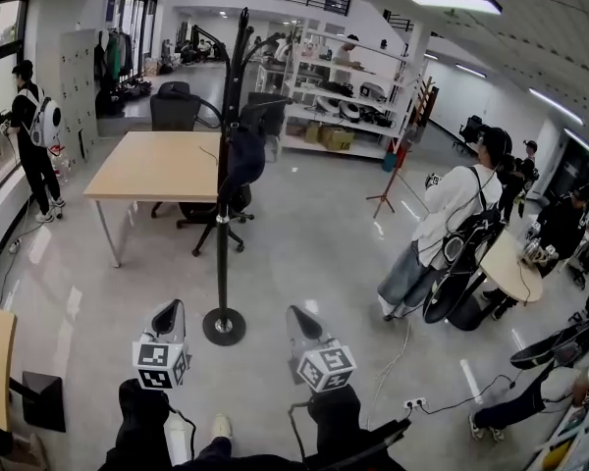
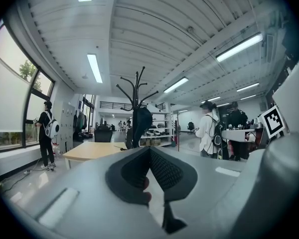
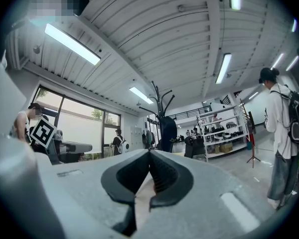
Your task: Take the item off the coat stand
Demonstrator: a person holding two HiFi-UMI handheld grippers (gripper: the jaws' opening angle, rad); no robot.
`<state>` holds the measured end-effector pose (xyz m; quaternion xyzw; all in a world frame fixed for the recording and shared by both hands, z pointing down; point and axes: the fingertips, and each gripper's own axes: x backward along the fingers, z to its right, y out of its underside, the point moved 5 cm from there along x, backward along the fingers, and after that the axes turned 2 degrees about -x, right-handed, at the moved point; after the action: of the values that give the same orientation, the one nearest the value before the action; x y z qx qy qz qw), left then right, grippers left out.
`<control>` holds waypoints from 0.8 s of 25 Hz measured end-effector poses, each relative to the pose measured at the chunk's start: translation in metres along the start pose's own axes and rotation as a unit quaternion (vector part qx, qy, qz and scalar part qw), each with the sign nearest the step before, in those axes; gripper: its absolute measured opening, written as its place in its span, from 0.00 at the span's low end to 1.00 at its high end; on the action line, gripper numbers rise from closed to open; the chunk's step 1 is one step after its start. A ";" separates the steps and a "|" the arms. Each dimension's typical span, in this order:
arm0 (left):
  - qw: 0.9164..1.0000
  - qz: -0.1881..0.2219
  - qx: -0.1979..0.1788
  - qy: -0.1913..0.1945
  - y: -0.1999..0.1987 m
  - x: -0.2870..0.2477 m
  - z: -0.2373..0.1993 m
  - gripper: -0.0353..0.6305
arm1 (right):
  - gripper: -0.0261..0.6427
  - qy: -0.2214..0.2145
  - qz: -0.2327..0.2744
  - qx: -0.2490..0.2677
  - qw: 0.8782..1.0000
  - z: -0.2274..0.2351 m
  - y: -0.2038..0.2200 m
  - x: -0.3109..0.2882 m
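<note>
The coat stand (image 1: 223, 175) is a black pole on a round base, standing on the grey floor just ahead of the two grippers. The item to take, a dark bag-like thing (image 1: 243, 155), hangs from one of its upper hooks and drapes down beside the pole; whether it is a bag or a garment cannot be told. The left gripper (image 1: 167, 312) and the right gripper (image 1: 299, 314) are held low, side by side and well short of the stand, tips pointing toward it. In the left gripper view the jaws are pressed together at the tip with nothing between them, and the stand (image 2: 136, 91) with its dark load (image 2: 141, 123) shows straight ahead. In the right gripper view the jaws likewise meet, pinching nothing, with the stand (image 3: 159, 96) and hanging item (image 3: 168, 128) beyond. Behind the stand is a light wooden table (image 1: 157, 165) with a black office chair (image 1: 216, 209) at its corner. Farther back is a white open shelving unit (image 1: 344, 96); its lower level holds cardboard boxes (image 1: 336, 137), and its upper levels hold dark and pale rounded objects too small to identify. A person with a backpack (image 1: 442, 224) stands at right beside a round table (image 1: 515, 268).
</note>
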<state>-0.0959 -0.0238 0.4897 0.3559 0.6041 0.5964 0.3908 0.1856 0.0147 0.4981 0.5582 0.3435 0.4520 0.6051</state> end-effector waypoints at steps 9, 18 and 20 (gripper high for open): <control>1.000 -0.001 0.006 0.014 -0.007 -0.055 -0.037 0.06 | 0.04 0.014 -0.005 0.004 1.000 0.010 -0.003 -0.061; 1.000 0.007 0.007 0.023 -0.012 -0.098 -0.086 0.06 | 0.04 0.017 -0.003 0.013 1.000 0.004 0.000 -0.126; 1.000 0.007 0.005 0.027 -0.010 -0.108 -0.097 0.06 | 0.04 0.022 0.000 0.013 1.000 0.003 0.003 -0.138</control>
<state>-0.1353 -0.1638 0.4829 0.3456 0.6148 0.6055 0.3688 0.1388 -0.1150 0.4890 0.5562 0.3625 0.4593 0.5902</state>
